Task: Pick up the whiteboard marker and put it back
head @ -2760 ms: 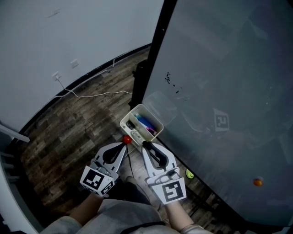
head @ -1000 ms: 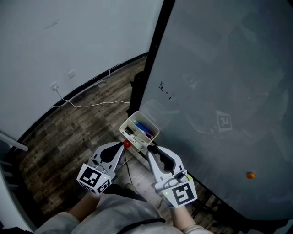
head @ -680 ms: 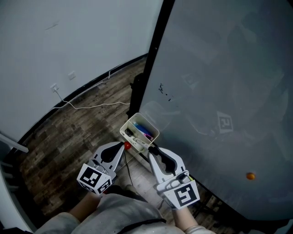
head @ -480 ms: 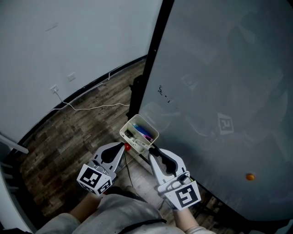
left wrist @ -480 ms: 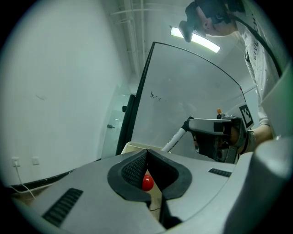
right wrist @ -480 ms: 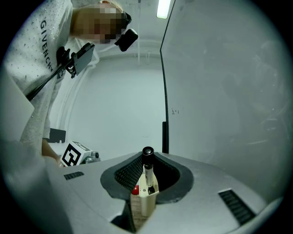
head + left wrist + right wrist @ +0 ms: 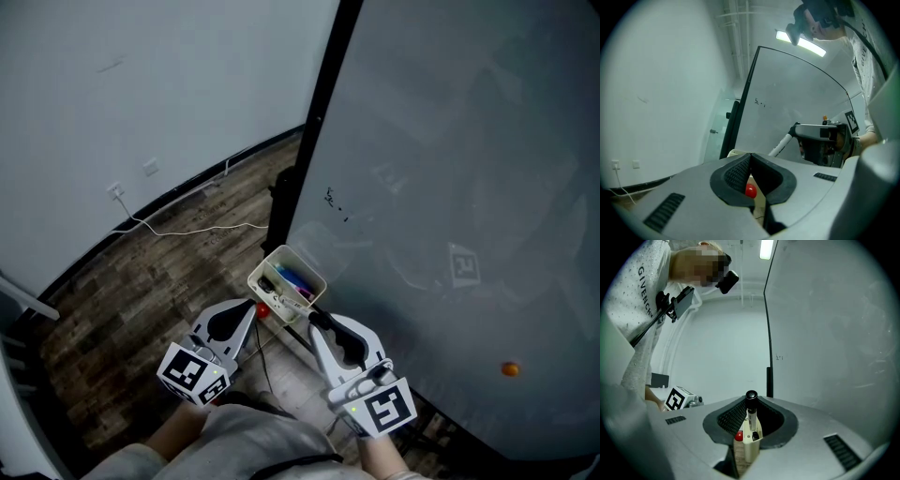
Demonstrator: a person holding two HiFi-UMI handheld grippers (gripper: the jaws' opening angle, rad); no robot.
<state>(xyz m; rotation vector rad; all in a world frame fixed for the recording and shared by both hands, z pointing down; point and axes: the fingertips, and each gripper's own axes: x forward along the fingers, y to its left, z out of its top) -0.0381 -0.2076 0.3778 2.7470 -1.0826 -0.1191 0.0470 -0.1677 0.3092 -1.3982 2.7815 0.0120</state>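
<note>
A whiteboard marker (image 7: 750, 414) with a white barrel and black cap stands upright between the pads of my right gripper (image 7: 751, 403), which is shut on it. The left gripper view shows the same marker (image 7: 780, 145) slanting out of the right gripper (image 7: 818, 133). In the head view my right gripper (image 7: 315, 319) sits just below the white pen box (image 7: 272, 262), which hangs on the whiteboard and holds blue and black pens. My left gripper (image 7: 254, 306) is beside the box at its left, shut with nothing in it, its pads (image 7: 740, 171) meeting at the tip.
A red ball (image 7: 263, 309) sits under the box between the grippers. The grey whiteboard (image 7: 450, 169) fills the right, with a black frame post (image 7: 317, 112), small scribbles (image 7: 336, 199) and an orange magnet (image 7: 509, 369). A white cable (image 7: 187, 228) lies on the wooden floor.
The head view has shifted a little, so box and grippers sit slightly lower in it. Both grippers keep their places by the box, the right one still shut on the marker.
</note>
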